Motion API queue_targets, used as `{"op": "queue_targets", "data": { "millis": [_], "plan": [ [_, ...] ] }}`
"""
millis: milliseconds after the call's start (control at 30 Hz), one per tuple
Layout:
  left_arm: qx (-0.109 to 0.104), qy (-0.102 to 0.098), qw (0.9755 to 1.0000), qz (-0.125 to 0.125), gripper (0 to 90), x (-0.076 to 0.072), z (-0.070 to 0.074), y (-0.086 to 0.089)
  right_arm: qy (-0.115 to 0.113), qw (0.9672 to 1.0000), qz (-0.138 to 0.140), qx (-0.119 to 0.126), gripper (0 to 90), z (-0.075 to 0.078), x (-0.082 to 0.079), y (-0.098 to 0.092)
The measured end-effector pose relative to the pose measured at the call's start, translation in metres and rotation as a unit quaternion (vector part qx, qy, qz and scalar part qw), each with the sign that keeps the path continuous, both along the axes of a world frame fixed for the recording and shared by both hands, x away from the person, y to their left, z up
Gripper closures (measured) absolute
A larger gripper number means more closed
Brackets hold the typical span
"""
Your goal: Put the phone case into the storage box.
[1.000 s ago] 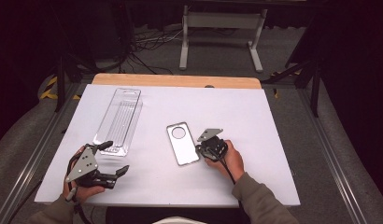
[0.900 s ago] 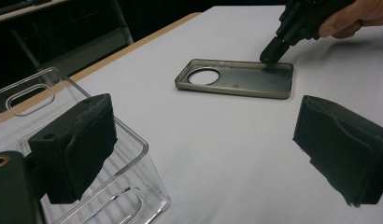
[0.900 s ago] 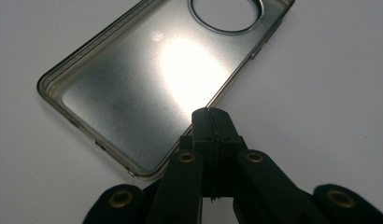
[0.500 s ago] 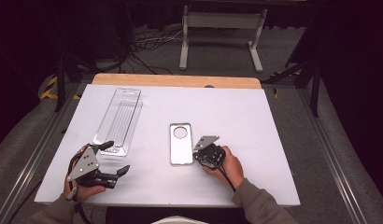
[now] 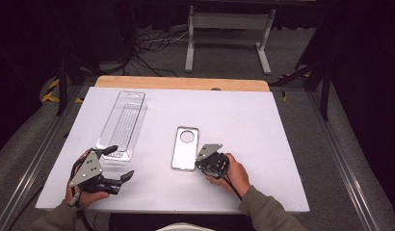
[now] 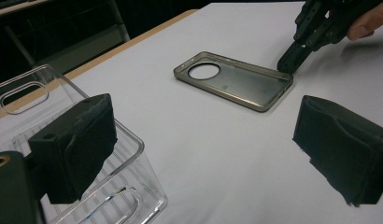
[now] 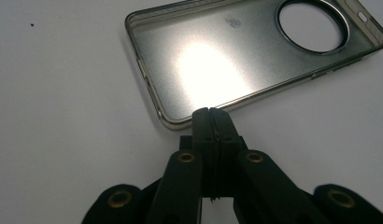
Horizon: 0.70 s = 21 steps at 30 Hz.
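Right claw (image 7: pixel 211 114), jaws pressed together with nothing between them, now touches the near long edge of the phone case (image 7: pixel 213 60), which has swung from tilted to lying straight on the white worktop (image 5: pixel 263 130) since a second ago. Left claw (image 5: pixel 119 162) hangs spread wide and empty, unchanged, just beside the clear plastic tray (image 5: pixel 122 122).

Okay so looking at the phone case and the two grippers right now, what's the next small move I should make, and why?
Probably lift the right gripper slightly, to check its hold. Its jaws are pressed together at the rim of the phone case, near a bottom corner, while the case lies flat on the white table. The left gripper rests open beside the clear plastic tray, so it isn't helping.
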<state>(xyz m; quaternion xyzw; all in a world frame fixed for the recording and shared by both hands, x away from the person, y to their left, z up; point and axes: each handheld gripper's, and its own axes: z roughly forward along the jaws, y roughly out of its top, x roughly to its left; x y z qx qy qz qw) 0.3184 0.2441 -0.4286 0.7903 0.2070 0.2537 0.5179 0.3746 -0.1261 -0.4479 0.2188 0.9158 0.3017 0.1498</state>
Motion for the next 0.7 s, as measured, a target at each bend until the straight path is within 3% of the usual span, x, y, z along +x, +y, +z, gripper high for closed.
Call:
{"op": "queue_targets", "data": {
  "millis": [267, 433, 600, 700],
  "plan": [
    [0.004, 0.000, 1.0000, 0.002, 6.4, 0.001, 0.001, 0.002, -0.009, 0.9999, 0.000, 0.015, 84.6, 0.005, 0.002, -0.005],
    [0.008, 0.000, 1.0000, 0.002, 6.4, 0.002, 0.000, 0.002, -0.027, 0.9988, -0.014, 0.037, 70.6, 0.013, 0.004, -0.013],
    [0.001, 0.005, 1.0000, 0.003, 6.4, 0.002, -0.001, 0.002, -0.041, 0.9977, -0.028, 0.047, 54.5, 0.019, 0.004, -0.017],
    [0.009, 0.000, 1.0000, -0.001, 6.3, 0.003, 0.000, 0.003, -0.048, 0.9970, -0.031, 0.051, 47.0, 0.021, 0.004, -0.018]
  ]
}}
